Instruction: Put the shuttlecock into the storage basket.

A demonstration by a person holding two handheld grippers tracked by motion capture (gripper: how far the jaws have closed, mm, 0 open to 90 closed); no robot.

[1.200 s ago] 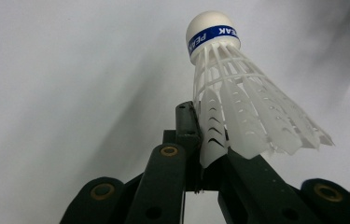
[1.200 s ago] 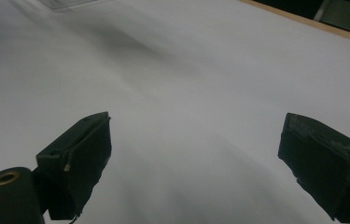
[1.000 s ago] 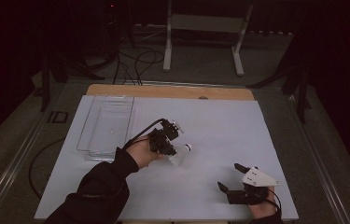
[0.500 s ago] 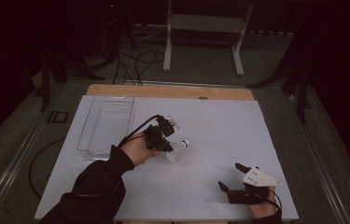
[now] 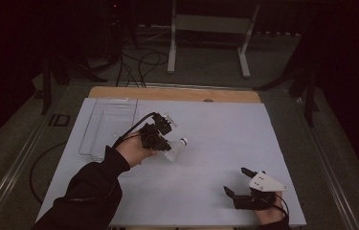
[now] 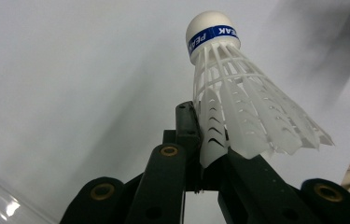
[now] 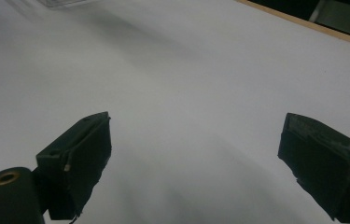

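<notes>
The left gripper has carried the shuttlecock slightly farther from the person.

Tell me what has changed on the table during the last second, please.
The left gripper, shut on the shuttlecock, moved slightly away from the person and toward the clear tray, carrying the shuttlecock along. The right gripper stayed open and resting near the table's near edge; the tray did not move.
</notes>
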